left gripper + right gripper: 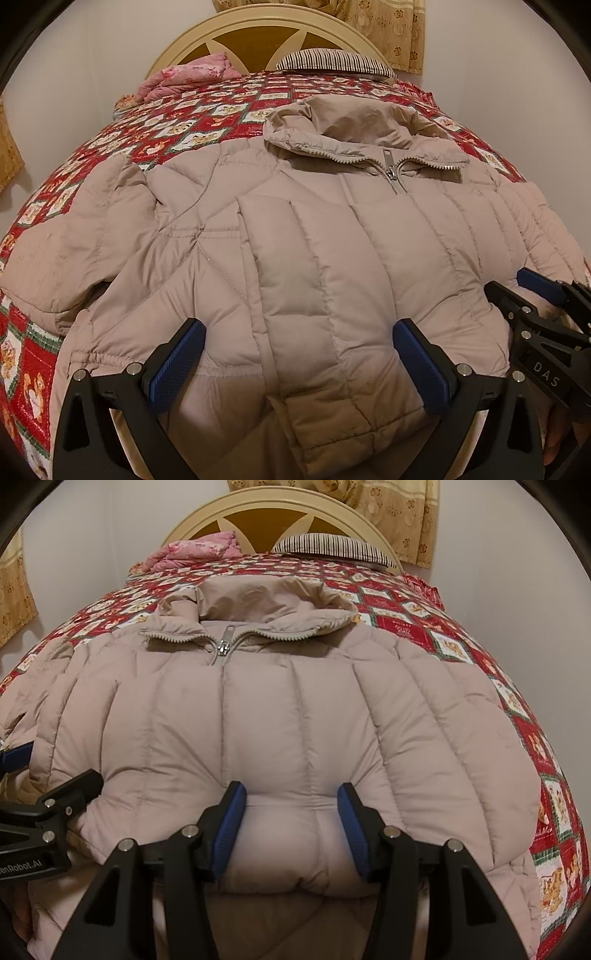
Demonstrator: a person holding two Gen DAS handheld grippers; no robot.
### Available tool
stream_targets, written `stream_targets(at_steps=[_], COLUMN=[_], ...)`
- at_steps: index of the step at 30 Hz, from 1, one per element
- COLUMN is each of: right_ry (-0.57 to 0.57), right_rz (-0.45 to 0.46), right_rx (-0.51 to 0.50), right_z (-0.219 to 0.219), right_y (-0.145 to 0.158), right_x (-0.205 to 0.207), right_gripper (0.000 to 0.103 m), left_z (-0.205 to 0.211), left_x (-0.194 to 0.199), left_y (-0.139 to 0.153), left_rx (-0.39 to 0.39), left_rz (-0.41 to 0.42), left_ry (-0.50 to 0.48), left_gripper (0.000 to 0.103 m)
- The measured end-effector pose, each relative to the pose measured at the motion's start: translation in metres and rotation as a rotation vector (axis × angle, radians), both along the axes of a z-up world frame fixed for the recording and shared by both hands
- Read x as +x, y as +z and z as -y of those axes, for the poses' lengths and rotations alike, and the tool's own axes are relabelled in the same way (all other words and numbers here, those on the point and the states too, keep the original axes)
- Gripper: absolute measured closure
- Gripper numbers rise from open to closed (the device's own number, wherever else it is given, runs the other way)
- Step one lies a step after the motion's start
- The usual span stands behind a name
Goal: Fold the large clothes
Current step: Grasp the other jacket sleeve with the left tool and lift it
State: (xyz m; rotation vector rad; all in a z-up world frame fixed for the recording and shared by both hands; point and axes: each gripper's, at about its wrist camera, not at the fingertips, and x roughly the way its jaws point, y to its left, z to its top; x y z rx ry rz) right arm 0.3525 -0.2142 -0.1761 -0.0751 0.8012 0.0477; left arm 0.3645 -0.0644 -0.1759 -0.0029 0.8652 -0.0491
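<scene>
A beige quilted puffer jacket lies front up on the bed, zipped, collar toward the headboard; it also fills the right wrist view. One sleeve is folded across its front in the left wrist view. My left gripper is open, its blue pads on either side of the folded sleeve and hem. My right gripper has its jaws partly closed around a bulging fold of the jacket's hem. The right gripper also shows at the right edge of the left wrist view.
The jacket rests on a red patterned quilt. A pink folded blanket and a striped pillow lie near the cream headboard. Curtains hang behind.
</scene>
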Motion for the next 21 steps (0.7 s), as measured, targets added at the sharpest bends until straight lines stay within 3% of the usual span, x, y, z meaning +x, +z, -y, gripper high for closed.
stream_targets(at_steps=[7,13,17,21], right_ry=[0.002,0.0,-0.002,-0.006], right_rz=[0.002,0.008,0.013,0.018], right_rx=[0.033,0.031,0.018,0.002], right_z=[0.002,0.003,0.003,0.001], right_y=[0.0,0.0,0.001,0.001], right_x=[0.001,0.0,-0.001,-0.002], right_gripper=[0.047,0.047,0.045,0.044], left_z=[-0.033,-0.113,-0.192,-0.275], left_x=[-0.03,-0.067,-0.07,-0.061], left_y=[0.029,0.067,0.072,0.063], left_rx=[-0.019,-0.014,0.022,-0.045], left_rz=[0.018,0.13,0.15,0.131], left_ry=[0.034,0.116,0.253,0.434], left_gripper=[0.001,0.001,0.001,0.001])
